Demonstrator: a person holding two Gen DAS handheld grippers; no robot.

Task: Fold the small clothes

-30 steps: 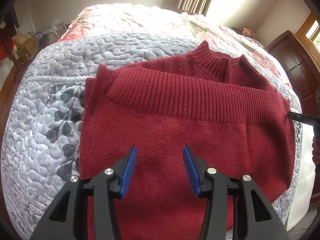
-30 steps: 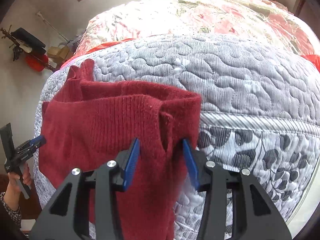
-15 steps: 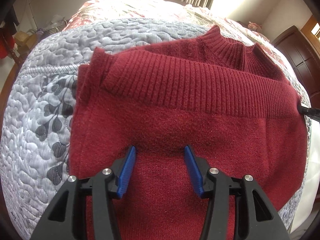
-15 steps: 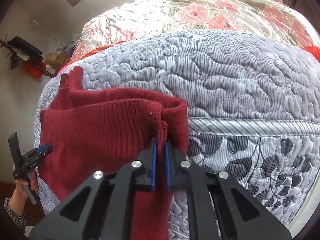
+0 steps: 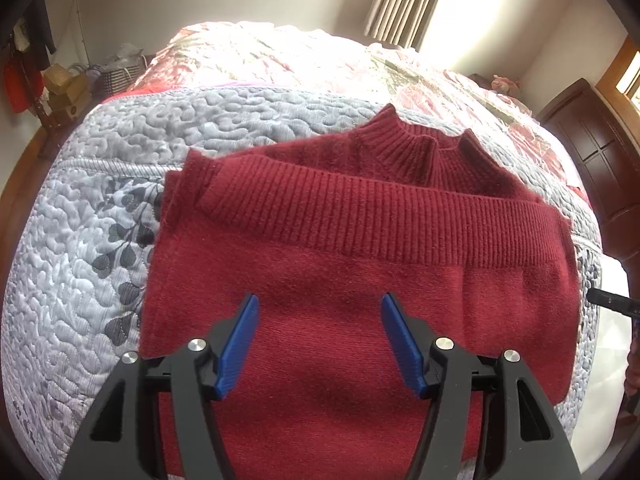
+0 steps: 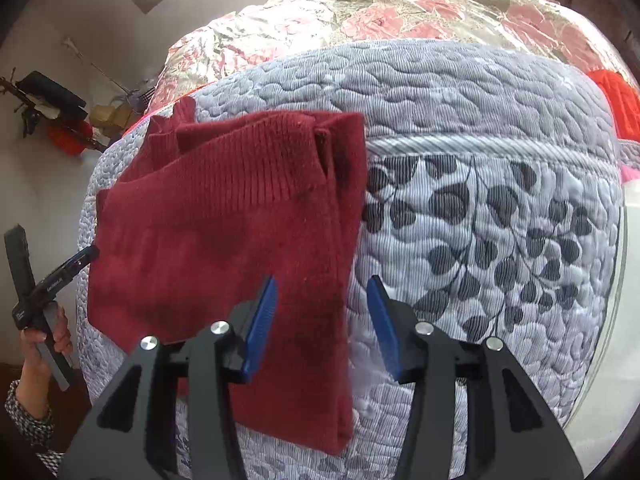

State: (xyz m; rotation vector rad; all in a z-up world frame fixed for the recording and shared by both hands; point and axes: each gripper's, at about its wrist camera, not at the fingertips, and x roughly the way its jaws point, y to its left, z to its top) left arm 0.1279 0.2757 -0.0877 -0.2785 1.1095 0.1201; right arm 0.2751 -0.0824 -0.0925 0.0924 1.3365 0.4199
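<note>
One dark red sweater [image 5: 360, 280] lies folded on the grey quilt [image 5: 80, 240] of a bed, its ribbed hem turned up across the body and the ribbed collar poking out at the far edge. In the right wrist view its right edge is doubled over, layers stacked. The left gripper [image 5: 320, 344] hovers over the near half of the knit, blue fingers [image 5: 240, 340] spread wide, holding nothing. The right gripper [image 6: 322, 324] sits above the sweater's right edge, fingers apart; half a second ago they were pinched shut on that fold, so it has let go and drawn back. A hand [image 6: 44, 336] holds the left tool.
</note>
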